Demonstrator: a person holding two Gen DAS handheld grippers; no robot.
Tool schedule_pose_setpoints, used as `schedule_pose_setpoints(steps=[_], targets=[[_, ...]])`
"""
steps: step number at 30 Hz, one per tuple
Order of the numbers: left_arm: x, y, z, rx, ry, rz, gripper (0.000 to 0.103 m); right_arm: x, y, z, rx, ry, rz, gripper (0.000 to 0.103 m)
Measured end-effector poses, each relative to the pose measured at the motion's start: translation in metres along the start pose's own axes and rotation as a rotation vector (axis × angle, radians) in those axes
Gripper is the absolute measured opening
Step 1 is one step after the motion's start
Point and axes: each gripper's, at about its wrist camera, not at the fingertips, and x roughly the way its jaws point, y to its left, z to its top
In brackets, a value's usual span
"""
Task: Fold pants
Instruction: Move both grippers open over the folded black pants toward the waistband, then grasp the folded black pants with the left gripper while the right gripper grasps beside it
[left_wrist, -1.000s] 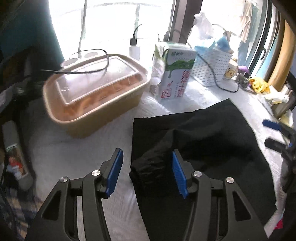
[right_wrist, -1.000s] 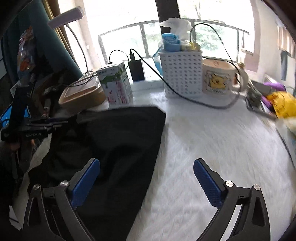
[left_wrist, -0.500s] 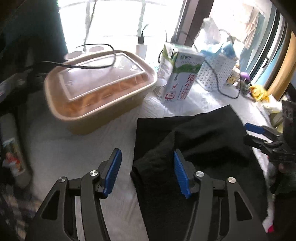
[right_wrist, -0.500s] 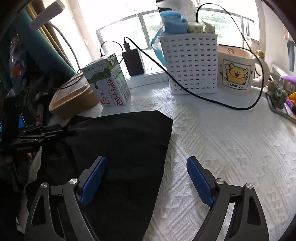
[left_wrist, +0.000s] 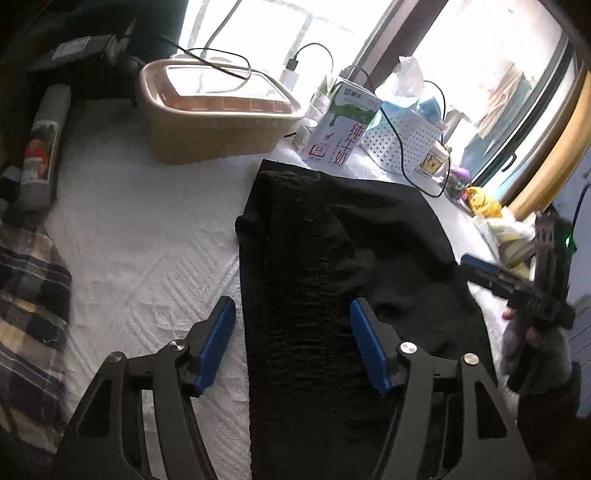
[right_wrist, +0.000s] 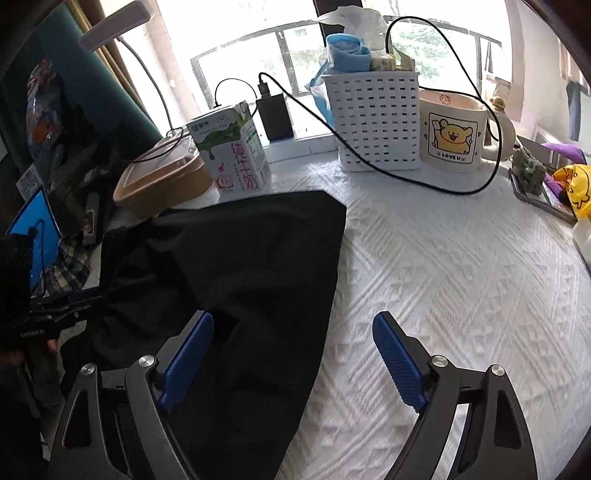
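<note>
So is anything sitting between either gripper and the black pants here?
Nothing visible. The left gripper straddles the left edge of the pants, jaws open; the right gripper straddles their right edge. The milk carton and basket stand beyond the cloth.

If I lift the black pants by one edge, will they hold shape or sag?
Probably sag: the pants lie rumpled in soft folds. They look thin and light, so likely easy to lift. They may drag the textured white cover slightly rather than slide cleanly.

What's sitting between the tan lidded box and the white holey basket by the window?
A milk carton stands between the tan box and the white basket, clearest in the left wrist view.
</note>
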Motion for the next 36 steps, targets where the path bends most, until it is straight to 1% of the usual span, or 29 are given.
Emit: schedule_pose_setpoints(steps=[3, 4, 5, 8, 12, 13, 15, 16, 17, 20, 21, 22, 23, 24, 25, 27, 28, 29, 30, 33, 36], targets=[[0.001, -0.002, 0.000, -0.009, -0.006, 0.011, 0.064, -0.001, -0.002, -0.007, 0.020, 0.002, 0.002, 0.089], [0.002, -0.007, -0.001, 0.000, -0.003, 0.000, 0.064, -0.001, -0.003, -0.008, 0.026, 0.003, 0.003, 0.089], [0.005, -0.012, -0.001, 0.015, 0.002, -0.005, 0.064, -0.001, -0.003, -0.010, 0.031, 0.005, 0.003, 0.089], [0.012, -0.030, -0.004, 0.076, 0.000, 0.027, 0.064, 0.002, -0.006, -0.015, 0.041, 0.014, 0.006, 0.089], [0.014, -0.024, -0.002, 0.051, -0.001, 0.002, 0.064, 0.000, -0.003, -0.017, 0.032, 0.007, 0.022, 0.089], [0.015, -0.025, -0.002, 0.058, -0.001, 0.009, 0.064, 0.000, -0.003, -0.017, 0.027, 0.004, 0.023, 0.089], [0.020, -0.033, 0.000, 0.092, 0.002, 0.045, 0.064, 0.002, -0.001, -0.019, 0.017, -0.001, 0.038, 0.089], [0.023, -0.038, 0.001, 0.112, 0.007, 0.066, 0.066, 0.003, 0.001, -0.019, 0.010, -0.004, 0.044, 0.089], [0.024, -0.039, 0.001, 0.116, 0.010, 0.071, 0.068, 0.004, 0.003, -0.019, -0.001, -0.007, 0.045, 0.089], [0.024, -0.038, 0.001, 0.108, 0.020, 0.080, 0.067, 0.009, 0.011, -0.018, -0.024, -0.003, 0.075, 0.088], [0.023, -0.037, 0.001, 0.111, 0.021, 0.079, 0.065, 0.010, 0.014, -0.017, -0.032, -0.002, 0.087, 0.086], [0.022, -0.036, 0.001, 0.111, 0.023, 0.073, 0.056, 0.012, 0.016, -0.017, -0.038, 0.002, 0.095, 0.080], [0.021, -0.036, 0.001, 0.110, 0.023, 0.067, 0.047, 0.013, 0.018, -0.017, -0.045, 0.000, 0.088, 0.079], [0.022, -0.036, 0.000, 0.106, 0.027, 0.059, 0.045, 0.014, 0.019, -0.017, -0.047, 0.001, 0.089, 0.077], [0.021, -0.036, -0.001, 0.108, 0.025, 0.056, 0.039, 0.014, 0.017, -0.017, -0.042, 0.000, 0.098, 0.071], [0.020, -0.039, -0.004, 0.110, 0.021, 0.045, 0.037, 0.014, 0.011, -0.016, -0.016, -0.002, 0.129, 0.057], [0.021, -0.042, -0.006, 0.122, 0.018, 0.044, 0.037, 0.015, 0.008, -0.016, 0.001, 0.001, 0.141, 0.038], [0.022, -0.045, -0.007, 0.137, 0.016, 0.049, 0.037, 0.015, 0.006, -0.017, 0.011, 0.004, 0.149, 0.029], [0.023, -0.046, -0.007, 0.151, 0.011, 0.056, 0.037, 0.015, 0.006, -0.017, 0.011, 0.003, 0.150, 0.029], [0.024, -0.040, -0.004, 0.126, 0.015, 0.035, 0.040, 0.015, 0.008, -0.017, 0.000, 0.004, 0.133, 0.030], [0.024, -0.039, -0.004, 0.131, 0.018, 0.035, 0.040, 0.015, 0.008, -0.017, 0.002, 0.004, 0.129, 0.030]])
